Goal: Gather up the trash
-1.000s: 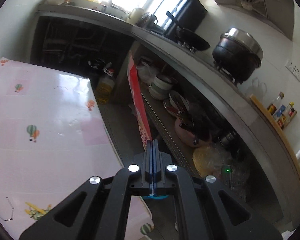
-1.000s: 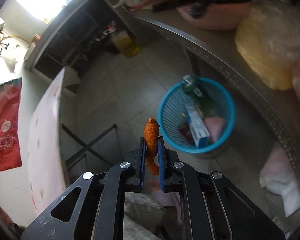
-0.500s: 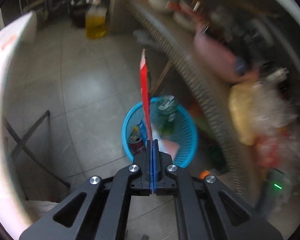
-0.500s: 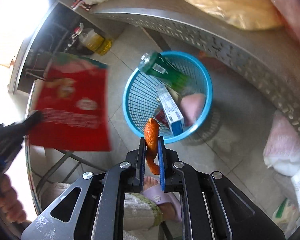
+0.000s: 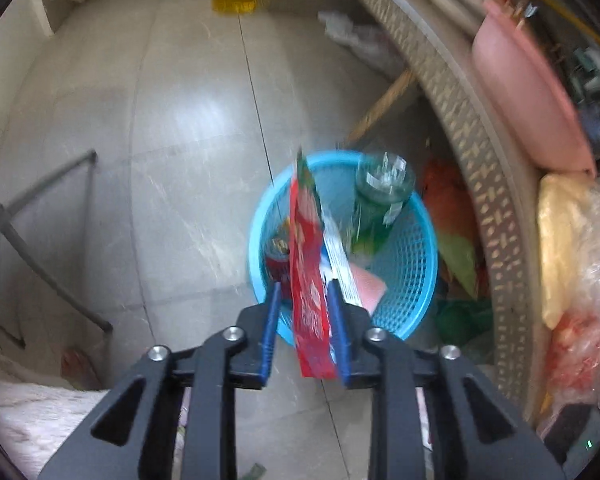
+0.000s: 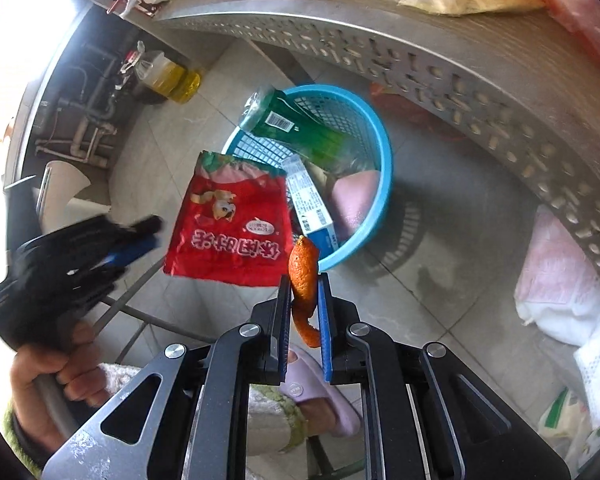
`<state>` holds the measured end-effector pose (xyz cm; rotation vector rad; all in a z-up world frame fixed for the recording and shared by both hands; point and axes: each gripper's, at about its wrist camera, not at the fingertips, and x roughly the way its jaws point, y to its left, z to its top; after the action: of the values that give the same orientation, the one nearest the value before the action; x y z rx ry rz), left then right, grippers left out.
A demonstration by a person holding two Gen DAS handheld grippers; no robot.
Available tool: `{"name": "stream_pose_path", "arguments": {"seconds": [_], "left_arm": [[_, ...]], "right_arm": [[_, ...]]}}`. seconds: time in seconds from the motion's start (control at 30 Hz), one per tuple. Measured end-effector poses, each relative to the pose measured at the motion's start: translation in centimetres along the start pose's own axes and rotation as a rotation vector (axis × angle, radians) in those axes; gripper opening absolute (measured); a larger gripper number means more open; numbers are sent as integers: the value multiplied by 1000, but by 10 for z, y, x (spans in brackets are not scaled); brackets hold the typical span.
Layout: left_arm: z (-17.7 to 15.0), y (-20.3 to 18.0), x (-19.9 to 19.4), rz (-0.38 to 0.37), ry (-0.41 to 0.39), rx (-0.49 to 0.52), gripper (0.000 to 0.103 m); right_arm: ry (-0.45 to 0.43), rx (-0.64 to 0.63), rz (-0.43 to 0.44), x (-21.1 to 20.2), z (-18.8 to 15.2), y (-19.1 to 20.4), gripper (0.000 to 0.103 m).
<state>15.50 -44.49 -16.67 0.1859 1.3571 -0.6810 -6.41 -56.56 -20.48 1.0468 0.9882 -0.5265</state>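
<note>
Releasing trash into the bin [image 5: 414, 264] is the step in hand, and it is done well only if each piece is let go directly above the bin's mouth, not at its rim. On the left, the left gripper [image 5: 302, 300] points steeply down over the bin; its jaws are opening, and the red bag [image 5: 306, 272] hangs edge-on between them, no longer pinched. From the right wrist view the bag [image 6: 234, 224] appears clear of that gripper [image 6: 140, 240] and over the bin's near-left rim [image 6: 384, 184], so it may catch the edge. A green bottle [image 6: 300, 128], a carton [image 6: 310, 204] and a pink item already lie inside. On the right, the right gripper [image 6: 303, 292] is clamped on an orange peel [image 6: 303, 272], near the bin's rim and not yet over the opening. Judgement: carry the peel further over the mouth before release.
</note>
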Motion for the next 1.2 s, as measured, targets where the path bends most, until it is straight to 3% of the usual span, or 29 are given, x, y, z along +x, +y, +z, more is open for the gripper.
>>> {"name": "stream_pose_path", "arguments": {"seconds": [0.2, 0.23, 0.3, 0.43, 0.67, 0.77, 0.83, 0.9, 0.97, 1.07, 1.2], "left_arm": [[-3, 1, -94, -54, -171, 88, 48], [-6, 3, -110, -66, -199, 99, 51], [-16, 7, -143, -95, -250, 136, 59], [-41, 28, -197, -95, -335, 190, 71], [-90, 72, -254, -129, -432, 173, 77], [-113, 90, -274, -168, -469, 164, 85], [-131, 101, -289, -158, -512, 151, 98], [-150, 109, -300, -134, -552, 137, 97], [-169, 117, -310, -81, -581, 123, 98], [-195, 130, -322, 52, -604, 79, 98], [-223, 150, -331, 254, -621, 28, 98]], "right_arm": [[-38, -76, -21, 26, 35, 34, 16], [-54, -94, -36, 31, 44, 40, 21], [-86, -111, -77, 37, 55, 47, 54], [-135, -143, -97, 22, 57, 55, 57], [-210, -217, -121, -36, 11, 57, 59], [-268, -288, -111, -70, -23, 71, 59], [-328, -380, -83, -99, -56, 90, 67], [-388, -481, -66, -122, -88, 111, 85], [-461, -574, -70, -145, -123, 132, 95], [-540, -691, -70, -165, -166, 159, 96], [-572, -774, -81, -170, -210, 185, 96]]}}
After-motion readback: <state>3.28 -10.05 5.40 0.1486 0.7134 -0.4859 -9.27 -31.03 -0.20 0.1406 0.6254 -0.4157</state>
